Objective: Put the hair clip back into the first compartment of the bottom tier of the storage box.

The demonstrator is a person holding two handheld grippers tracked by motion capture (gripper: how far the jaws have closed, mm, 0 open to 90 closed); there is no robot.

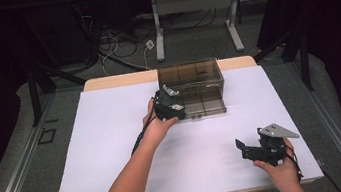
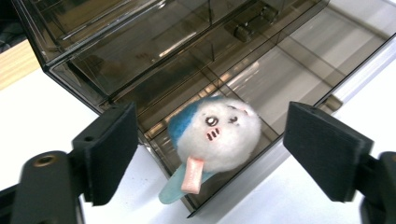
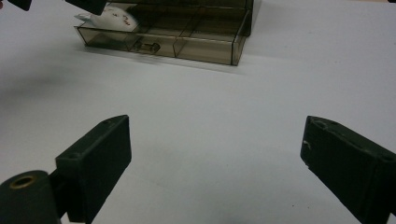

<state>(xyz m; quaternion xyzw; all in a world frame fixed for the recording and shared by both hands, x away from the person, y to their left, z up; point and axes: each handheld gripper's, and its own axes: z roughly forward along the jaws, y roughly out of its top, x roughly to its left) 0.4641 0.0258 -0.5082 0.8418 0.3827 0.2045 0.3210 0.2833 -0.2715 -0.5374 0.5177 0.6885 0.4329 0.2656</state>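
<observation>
The white-and-blue plush toy (image 2: pixel 215 133) lay released in the near-left compartment of the open smoked-plastic drawer (image 2: pixel 299 65), left tool (image 2: pixel 211 154) jaws apart around it, right tool (image 3: pixel 215 168) apart over bare bench (image 3: pixel 210 116); drawer closing apparently remained.

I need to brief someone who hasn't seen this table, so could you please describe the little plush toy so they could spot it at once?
On the white table stands a smoky transparent drawer box with its bottom drawer pulled out. In that drawer's end compartment, between the left gripper's open jaws, lies the plush toy: round, white and fluffy, with a blue cap and pink tag.
</observation>
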